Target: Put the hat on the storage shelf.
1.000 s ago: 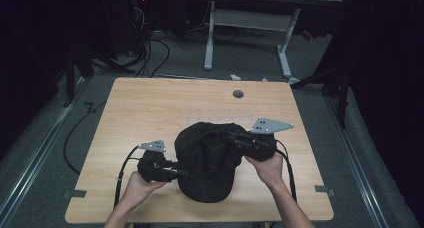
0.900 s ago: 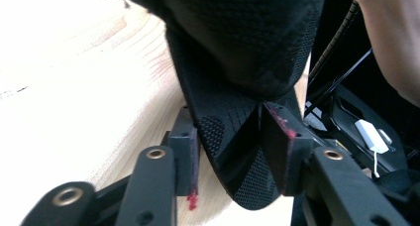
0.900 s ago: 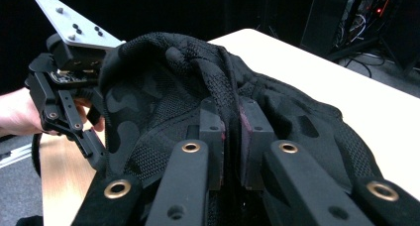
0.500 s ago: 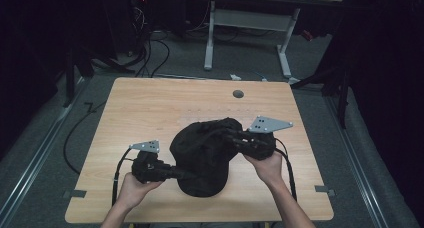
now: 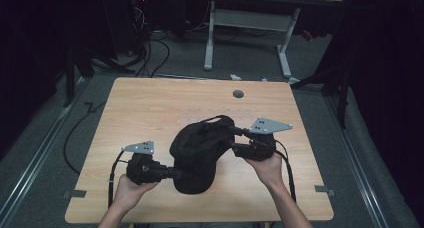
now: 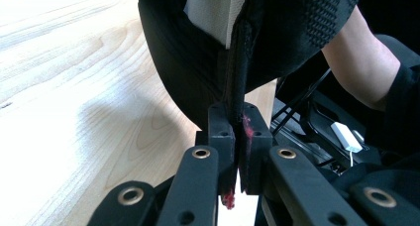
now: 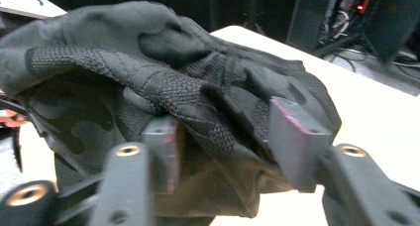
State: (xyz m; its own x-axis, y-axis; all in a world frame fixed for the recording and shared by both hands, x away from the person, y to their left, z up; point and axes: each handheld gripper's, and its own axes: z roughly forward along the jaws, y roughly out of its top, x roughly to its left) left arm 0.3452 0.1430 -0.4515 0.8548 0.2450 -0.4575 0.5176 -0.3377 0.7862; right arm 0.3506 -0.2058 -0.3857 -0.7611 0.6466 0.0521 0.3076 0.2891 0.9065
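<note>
black cap (image 5: 197, 150) sits centre-low in the high view, over the wooden table (image 5: 150, 108), held between both grippers. left gripper (image 6: 236, 137) clamped tight on a cap edge, jaws nearly touching. right gripper (image 7: 223, 146) has jaws spread wide with bunched cap fabric between them; can't tell if it's actually gripping.

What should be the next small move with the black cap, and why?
Probably close the right hand-held gripper on the black cap. Its jaws stand apart around a fold of the mesh fabric, not yet pinching it, while the left hand-held gripper is already clamped on the cap's edge. With both ends held, the cap could be handled above the table.
</note>
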